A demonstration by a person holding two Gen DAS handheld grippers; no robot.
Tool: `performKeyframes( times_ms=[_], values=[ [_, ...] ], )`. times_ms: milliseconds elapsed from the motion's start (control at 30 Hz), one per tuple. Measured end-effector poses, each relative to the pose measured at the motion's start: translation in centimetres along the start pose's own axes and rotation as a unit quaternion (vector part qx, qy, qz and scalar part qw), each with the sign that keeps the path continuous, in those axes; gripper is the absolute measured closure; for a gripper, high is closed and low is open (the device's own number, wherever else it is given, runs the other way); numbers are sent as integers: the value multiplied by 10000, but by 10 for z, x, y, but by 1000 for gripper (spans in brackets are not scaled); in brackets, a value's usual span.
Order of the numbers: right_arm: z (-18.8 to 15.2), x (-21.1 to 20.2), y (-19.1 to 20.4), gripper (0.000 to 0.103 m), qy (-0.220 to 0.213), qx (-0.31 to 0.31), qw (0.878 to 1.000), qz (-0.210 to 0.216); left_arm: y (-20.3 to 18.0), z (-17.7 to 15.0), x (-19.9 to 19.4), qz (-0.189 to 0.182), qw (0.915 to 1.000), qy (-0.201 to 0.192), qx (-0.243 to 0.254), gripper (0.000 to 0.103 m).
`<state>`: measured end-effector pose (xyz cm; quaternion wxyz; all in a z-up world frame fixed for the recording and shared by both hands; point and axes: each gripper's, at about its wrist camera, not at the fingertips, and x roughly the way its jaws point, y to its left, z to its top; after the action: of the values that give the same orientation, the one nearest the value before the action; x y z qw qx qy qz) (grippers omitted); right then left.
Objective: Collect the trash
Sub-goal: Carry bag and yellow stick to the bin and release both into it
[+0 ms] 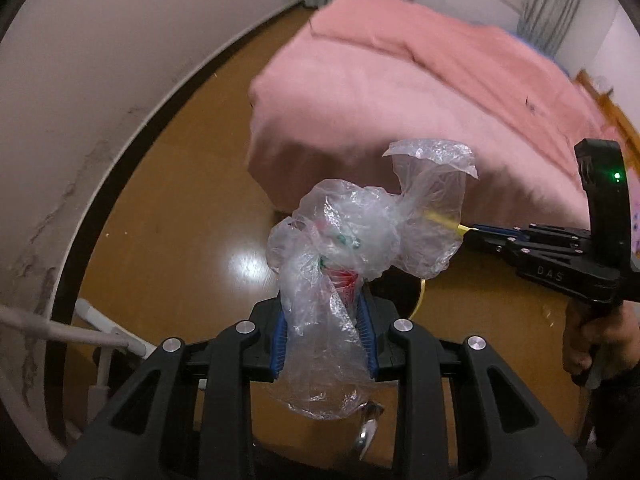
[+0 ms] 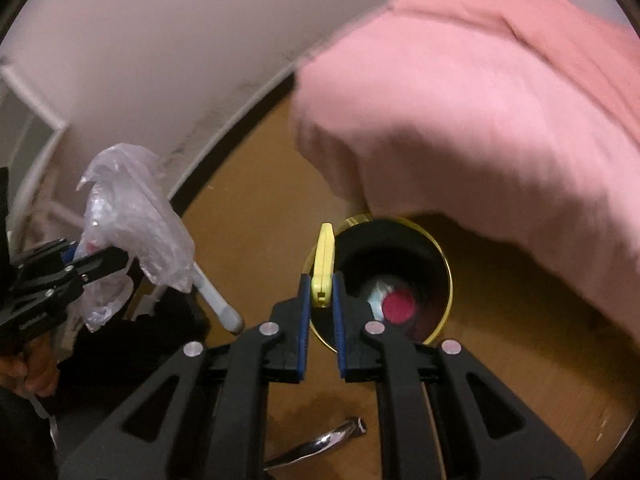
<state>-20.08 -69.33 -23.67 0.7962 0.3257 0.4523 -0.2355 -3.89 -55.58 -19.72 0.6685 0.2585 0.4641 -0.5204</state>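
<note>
Over the bin point(image 2: 442, 258), lower centre: both tools loaded.
Right tool point(image 2: 322, 304) pinches a yellow clip point(image 2: 324, 264), left tool point(image 1: 324, 336) grips a bag point(image 1: 360, 236); release squarely above the mouth.

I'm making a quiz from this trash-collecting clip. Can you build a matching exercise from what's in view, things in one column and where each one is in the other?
Things:
1. crumpled clear plastic bag
2. yellow clip
3. trash bin
4. pink bedspread

Places:
A. on the wooden floor beside the bed, open, with trash inside
B. draped over the bed
C. clamped in the left tongs
D. pinched in the right tongs, above the bin's rim

Pairs: 1-C, 2-D, 3-A, 4-B
</note>
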Motion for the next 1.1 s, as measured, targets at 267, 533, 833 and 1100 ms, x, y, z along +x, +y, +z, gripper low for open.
performKeyframes(
  times_ms=[267, 533, 833, 1100],
  values=[
    [-20, 55, -40, 92, 509, 468, 9976, -48, 4, 3, 78, -111, 9985, 540, 5, 74],
    [-17, 57, -51, 31, 451, 703, 9964, -156, -7, 10, 102, -277, 9967, 757, 92, 74],
    [-11, 18, -70, 26, -57, 1095, 9939, -93, -34, 19, 123, -529, 9923, 1071, 332, 71],
    [-7, -23, -69, 26, -306, 1098, 9934, -86, -54, 37, 121, -651, 9909, 1053, 529, 27]
  ],
)
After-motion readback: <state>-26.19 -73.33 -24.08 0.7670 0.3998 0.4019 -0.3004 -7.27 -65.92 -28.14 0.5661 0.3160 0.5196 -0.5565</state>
